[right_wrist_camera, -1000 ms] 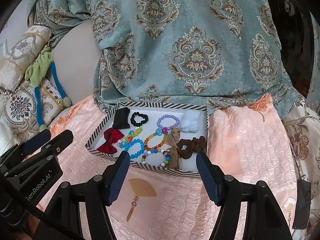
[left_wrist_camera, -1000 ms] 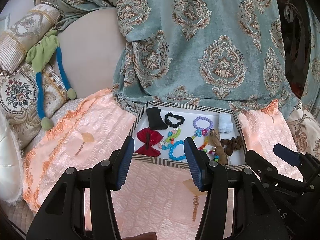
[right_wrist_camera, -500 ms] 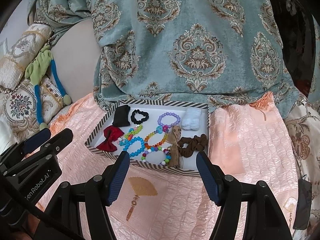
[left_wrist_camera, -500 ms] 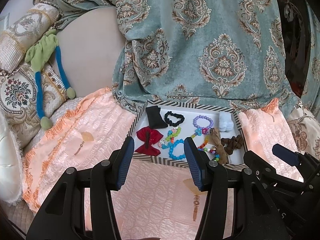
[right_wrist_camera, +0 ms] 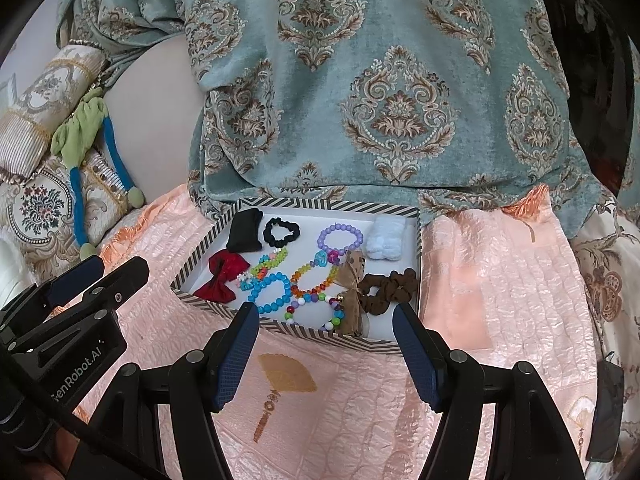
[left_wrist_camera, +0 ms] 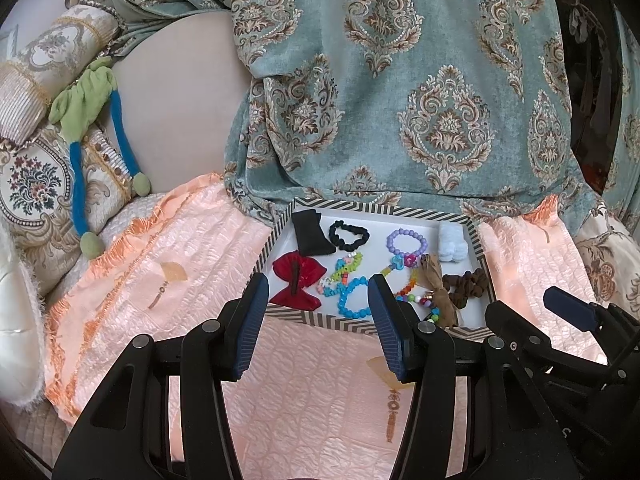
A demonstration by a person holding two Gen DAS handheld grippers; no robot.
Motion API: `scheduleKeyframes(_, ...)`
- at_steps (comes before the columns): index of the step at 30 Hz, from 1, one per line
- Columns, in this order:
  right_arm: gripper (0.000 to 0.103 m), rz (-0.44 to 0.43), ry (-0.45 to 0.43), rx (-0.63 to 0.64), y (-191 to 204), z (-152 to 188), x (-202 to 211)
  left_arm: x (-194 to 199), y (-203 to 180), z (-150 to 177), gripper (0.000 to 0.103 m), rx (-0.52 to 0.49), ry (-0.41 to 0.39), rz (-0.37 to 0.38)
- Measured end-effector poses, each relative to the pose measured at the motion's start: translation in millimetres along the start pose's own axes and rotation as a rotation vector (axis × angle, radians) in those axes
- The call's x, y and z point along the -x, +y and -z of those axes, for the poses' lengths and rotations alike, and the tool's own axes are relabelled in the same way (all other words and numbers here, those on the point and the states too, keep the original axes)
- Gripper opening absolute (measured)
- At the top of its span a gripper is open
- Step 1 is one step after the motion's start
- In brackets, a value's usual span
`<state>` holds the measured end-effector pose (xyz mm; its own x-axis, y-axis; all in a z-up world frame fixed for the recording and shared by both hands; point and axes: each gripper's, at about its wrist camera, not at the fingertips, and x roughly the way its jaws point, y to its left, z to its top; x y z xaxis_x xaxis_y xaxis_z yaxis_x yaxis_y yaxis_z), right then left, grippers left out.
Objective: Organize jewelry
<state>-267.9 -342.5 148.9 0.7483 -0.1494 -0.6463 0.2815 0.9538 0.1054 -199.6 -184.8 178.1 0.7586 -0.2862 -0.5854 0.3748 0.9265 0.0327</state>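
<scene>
A striped-rim white tray (left_wrist_camera: 280, 236) (right_wrist_camera: 200, 256) lies on a peach quilt. It holds a red bow (left_wrist_camera: 298, 286) (right_wrist_camera: 221, 276), a black pouch (left_wrist_camera: 310, 232), a black scrunchie (left_wrist_camera: 349, 235), a purple bead bracelet (left_wrist_camera: 406, 240) (right_wrist_camera: 340, 237), a blue bead bracelet (left_wrist_camera: 352, 296) (right_wrist_camera: 272, 294), multicoloured bead strands (right_wrist_camera: 314, 282), a tan bow (right_wrist_camera: 352, 292), a brown scrunchie (right_wrist_camera: 386, 290) and a pale blue piece (right_wrist_camera: 386, 242). My left gripper (left_wrist_camera: 316, 300) is open and empty, near the tray's front edge. My right gripper (right_wrist_camera: 326, 330) is open and empty, just before the tray.
A teal patterned blanket (left_wrist_camera: 400, 100) hangs behind the tray. Embroidered cushions (left_wrist_camera: 36, 184) and a green-and-blue soft toy (left_wrist_camera: 84, 100) lie at the left. A dark phone-like object (right_wrist_camera: 608, 408) lies on the quilt at the right.
Both grippers have shifted slightly relative to the tray; the tray sits a little higher in the right wrist view. Both stay open. Nothing in the tray has moved.
</scene>
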Motion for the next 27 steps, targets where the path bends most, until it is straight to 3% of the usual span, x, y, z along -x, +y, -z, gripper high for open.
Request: scheduleKeyframes(27,0.068,-0.007,0.025,-0.018,-14.3,5.0,-15.0,-12.8,-4.7,1.9,0.052,-0.014,0.023,0.024)
